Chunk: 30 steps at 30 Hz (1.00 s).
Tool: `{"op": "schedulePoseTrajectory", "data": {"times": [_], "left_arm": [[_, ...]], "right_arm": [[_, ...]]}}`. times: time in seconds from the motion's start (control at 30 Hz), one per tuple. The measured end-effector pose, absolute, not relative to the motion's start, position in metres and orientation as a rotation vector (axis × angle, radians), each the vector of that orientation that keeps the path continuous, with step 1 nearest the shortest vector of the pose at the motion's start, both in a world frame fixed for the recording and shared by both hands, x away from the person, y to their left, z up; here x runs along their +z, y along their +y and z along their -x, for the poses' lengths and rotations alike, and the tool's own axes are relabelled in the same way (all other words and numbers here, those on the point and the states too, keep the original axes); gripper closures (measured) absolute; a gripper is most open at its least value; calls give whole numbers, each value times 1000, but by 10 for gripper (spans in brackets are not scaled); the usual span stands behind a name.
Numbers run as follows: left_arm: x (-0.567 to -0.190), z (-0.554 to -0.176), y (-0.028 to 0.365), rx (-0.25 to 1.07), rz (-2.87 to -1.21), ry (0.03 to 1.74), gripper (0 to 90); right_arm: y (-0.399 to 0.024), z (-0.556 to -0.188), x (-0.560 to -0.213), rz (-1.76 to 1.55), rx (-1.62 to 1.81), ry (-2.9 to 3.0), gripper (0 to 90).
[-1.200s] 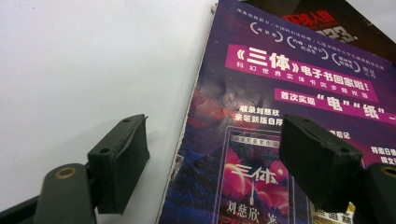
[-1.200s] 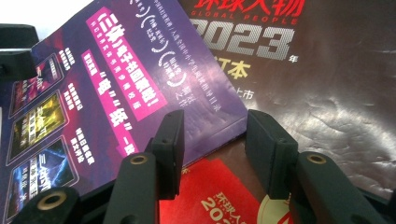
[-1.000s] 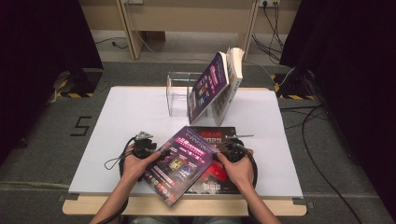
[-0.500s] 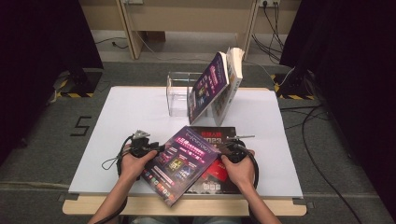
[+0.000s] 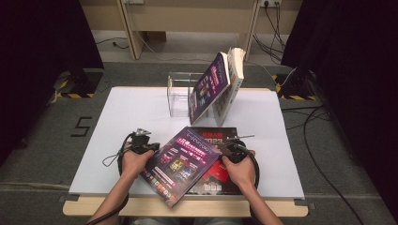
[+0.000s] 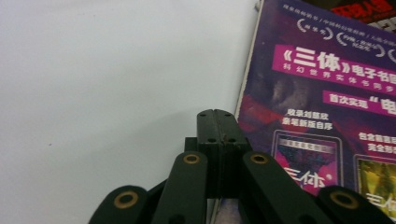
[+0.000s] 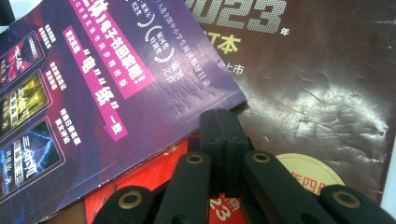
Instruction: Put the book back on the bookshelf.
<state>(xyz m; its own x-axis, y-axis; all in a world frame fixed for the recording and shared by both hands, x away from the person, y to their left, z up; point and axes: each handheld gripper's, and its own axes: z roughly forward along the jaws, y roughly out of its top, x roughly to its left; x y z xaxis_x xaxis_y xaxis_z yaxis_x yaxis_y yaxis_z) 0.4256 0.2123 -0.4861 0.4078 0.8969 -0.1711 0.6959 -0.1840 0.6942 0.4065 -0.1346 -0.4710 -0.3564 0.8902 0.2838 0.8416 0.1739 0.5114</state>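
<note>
Purple mag (image 5: 185,164) lying askew atop dark red mag (image 5: 224,161) at worktop (image 5: 126,117) front edge, L gripper (image 6: 216,116) fingers just pressed together beside mag's left edge, R gripper (image 7: 219,116) fingers pressed together at its right corner, nothing visibly pinched.

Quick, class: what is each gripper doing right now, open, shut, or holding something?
Left gripper: jaws just closed, shut at the left edge of the purple magazine; a grip cannot be told.
Right gripper: shut at the magazine's right edge; grip unclear.
</note>
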Motion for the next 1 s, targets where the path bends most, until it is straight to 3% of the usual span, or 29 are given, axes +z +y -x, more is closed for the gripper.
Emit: {"op": "schedulePoseTrajectory", "data": {"times": [1.0], "left_arm": [[-484, -422, 218, 249, -2001, 1369, 899]], "right_arm": [[-128, -415, -473, -1704, 942, 2301, 900]]}}
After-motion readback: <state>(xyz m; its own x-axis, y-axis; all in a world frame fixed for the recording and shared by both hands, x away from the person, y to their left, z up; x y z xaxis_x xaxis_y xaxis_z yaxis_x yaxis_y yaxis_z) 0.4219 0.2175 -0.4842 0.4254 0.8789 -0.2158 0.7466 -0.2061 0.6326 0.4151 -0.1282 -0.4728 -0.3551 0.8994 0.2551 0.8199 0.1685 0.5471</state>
